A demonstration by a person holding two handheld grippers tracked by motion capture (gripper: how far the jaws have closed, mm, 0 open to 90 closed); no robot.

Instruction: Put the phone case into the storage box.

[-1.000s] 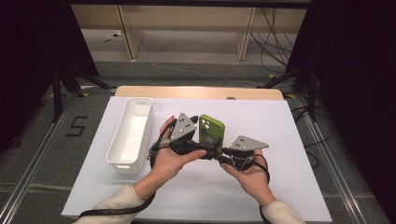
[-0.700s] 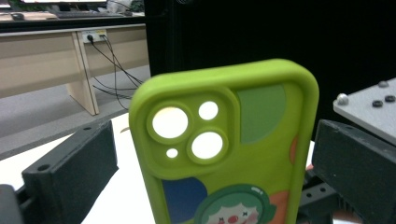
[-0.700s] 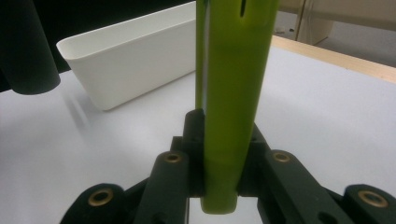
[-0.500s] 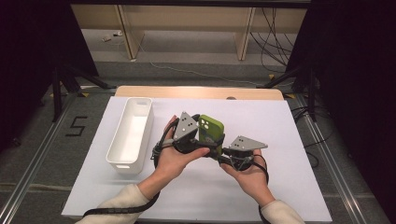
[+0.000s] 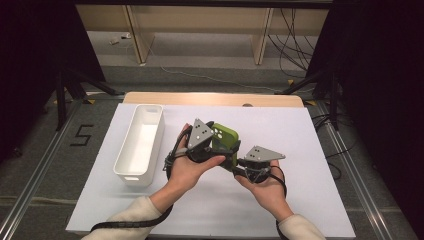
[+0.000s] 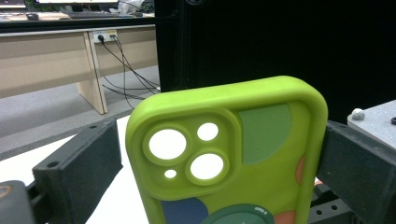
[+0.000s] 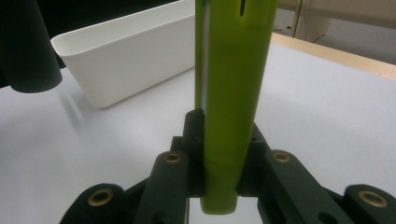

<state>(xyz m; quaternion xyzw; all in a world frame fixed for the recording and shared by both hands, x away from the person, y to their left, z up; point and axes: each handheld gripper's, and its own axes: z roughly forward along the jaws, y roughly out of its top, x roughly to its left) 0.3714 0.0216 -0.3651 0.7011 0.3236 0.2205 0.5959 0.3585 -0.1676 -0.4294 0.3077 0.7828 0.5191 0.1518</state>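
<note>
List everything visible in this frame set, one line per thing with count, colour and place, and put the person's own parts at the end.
phone case: one, lime green with dark green, blue and orange patches and camera cut-outs, held up above the middle of the table between both tongs.
bin: one, white, long and open-topped, on the table's left part.
table: one, white sheet on top with a wooden edge at the far side.
floor marking: one, black figure 5, on the grey floor left of the table.
cables: several, dark, on the floor beyond the table.
left tongs: one, black with grey plate, jaws at the case's two side edges.
right tongs: one, black with grey plate, shut on the case's thin edge.
hands: two, cream sleeves, entering from the bottom.
</note>
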